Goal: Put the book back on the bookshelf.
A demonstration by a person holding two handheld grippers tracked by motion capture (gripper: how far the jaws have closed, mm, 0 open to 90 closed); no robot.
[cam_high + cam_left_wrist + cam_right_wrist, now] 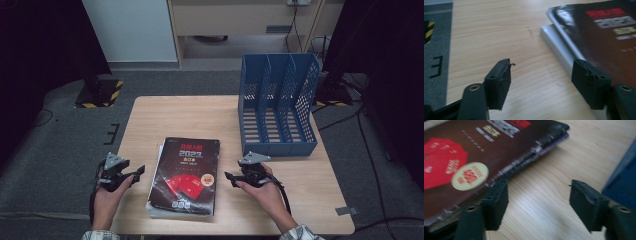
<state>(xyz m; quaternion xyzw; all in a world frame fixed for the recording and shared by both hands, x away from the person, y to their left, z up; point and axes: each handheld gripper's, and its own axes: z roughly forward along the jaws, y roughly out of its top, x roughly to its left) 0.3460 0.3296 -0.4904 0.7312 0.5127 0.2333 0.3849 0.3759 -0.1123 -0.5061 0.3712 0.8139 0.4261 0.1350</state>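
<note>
A small stack of books lies at the table's front centre, topped by a black-covered book (186,172) with red and white print. My left gripper (139,172) hovers just left of the stack, open with nothing between its fingers. In the left gripper view the left gripper (541,63) frames bare wood, with the black book (604,37) and a pale book (556,47) under it at the right. My right gripper (229,177) sits just right of the stack, open and holding nothing. In the right gripper view the right gripper (537,183) stands beside the black book (474,157) and its edge.
A blue file rack (277,105) with three upright slots stands at the back right of the wooden table (190,115); its wall shows as the blue rack (624,175) at the right. Grey floor with cables surrounds the table.
</note>
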